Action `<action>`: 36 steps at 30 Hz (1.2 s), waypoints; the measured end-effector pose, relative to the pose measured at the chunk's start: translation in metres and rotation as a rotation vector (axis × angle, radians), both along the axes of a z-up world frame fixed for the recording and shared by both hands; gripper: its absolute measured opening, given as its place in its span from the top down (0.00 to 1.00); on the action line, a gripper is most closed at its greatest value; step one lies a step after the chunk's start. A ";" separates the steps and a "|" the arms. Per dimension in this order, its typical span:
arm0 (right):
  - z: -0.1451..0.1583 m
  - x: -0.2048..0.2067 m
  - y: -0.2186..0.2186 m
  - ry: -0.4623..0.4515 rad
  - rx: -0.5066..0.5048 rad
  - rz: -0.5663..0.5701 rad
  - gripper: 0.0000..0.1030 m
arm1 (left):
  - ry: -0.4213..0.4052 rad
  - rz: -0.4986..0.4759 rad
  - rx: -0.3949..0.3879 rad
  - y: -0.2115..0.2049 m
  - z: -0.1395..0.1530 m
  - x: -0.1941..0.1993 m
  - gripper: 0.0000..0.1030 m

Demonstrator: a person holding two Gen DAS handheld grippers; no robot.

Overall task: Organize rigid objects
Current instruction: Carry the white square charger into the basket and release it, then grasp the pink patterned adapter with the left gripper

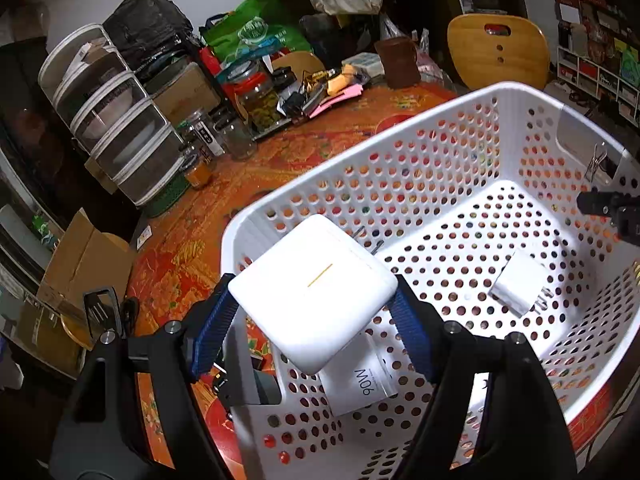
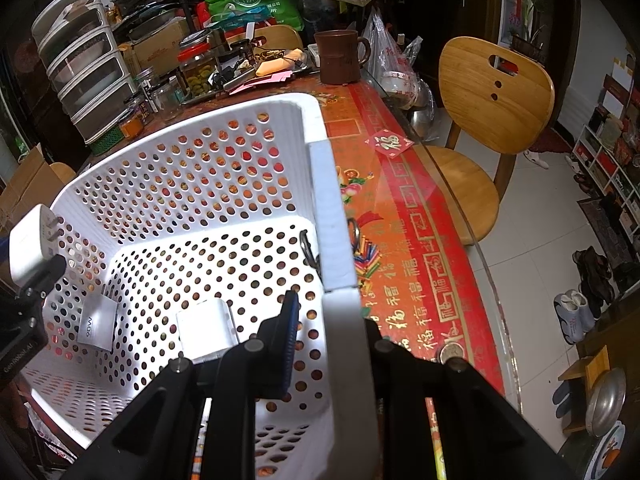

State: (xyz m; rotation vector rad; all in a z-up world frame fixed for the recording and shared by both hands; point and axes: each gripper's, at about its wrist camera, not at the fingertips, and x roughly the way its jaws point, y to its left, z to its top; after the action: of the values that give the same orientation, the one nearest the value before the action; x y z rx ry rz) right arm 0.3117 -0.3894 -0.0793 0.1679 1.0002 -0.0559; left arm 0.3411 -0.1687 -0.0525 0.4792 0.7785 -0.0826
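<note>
A white square power adapter [image 1: 316, 292] with metal prongs hangs over the near-left rim of the white perforated basket [image 1: 440, 120]. My left gripper [image 1: 312, 304] is shut on it, a blue pad on each side. A small white plug charger [image 1: 516, 288] and a white 90W charger [image 1: 360, 380] lie on the basket floor. In the right wrist view my right gripper [image 2: 332, 320] is shut on the basket's right wall [image 2: 328, 220], its blue pad [image 2: 290, 336] inside. The held adapter [image 2: 28, 240] shows at the left there, above the 90W charger [image 2: 96, 322] and the small charger [image 2: 206, 332].
The basket stands on a red-and-orange patterned tablecloth [image 2: 400, 240]. Jars [image 1: 260, 100], stacked clear drawers [image 1: 116, 120], a brown mug [image 2: 340, 56] and bags crowd the table's far side. A wooden chair [image 2: 492, 92] stands to the right. Coloured sticks [image 2: 368, 260] lie beside the basket.
</note>
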 end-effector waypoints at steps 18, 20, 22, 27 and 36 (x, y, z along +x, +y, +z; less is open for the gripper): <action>0.001 -0.001 -0.001 0.000 -0.006 0.000 0.82 | -0.151 0.123 -0.214 0.106 0.060 -0.051 0.01; 0.001 -0.001 -0.001 0.002 -0.007 0.002 0.82 | -0.129 0.192 -0.275 0.150 0.053 -0.059 0.01; 0.001 -0.001 0.000 0.000 -0.008 0.003 0.82 | -0.084 0.247 -0.352 0.188 0.031 -0.064 0.01; 0.001 -0.001 0.000 -0.003 -0.008 0.006 0.82 | 0.082 0.282 -0.398 0.220 -0.045 -0.062 0.09; 0.001 -0.001 0.000 0.002 -0.018 0.003 0.82 | 0.149 0.268 -0.431 0.205 -0.094 -0.052 0.18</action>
State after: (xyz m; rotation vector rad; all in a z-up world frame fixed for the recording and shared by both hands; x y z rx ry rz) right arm 0.3102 -0.3893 -0.0780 0.1498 1.0019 -0.0628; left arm 0.2892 0.0359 -0.1466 -0.0421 0.9358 -0.0349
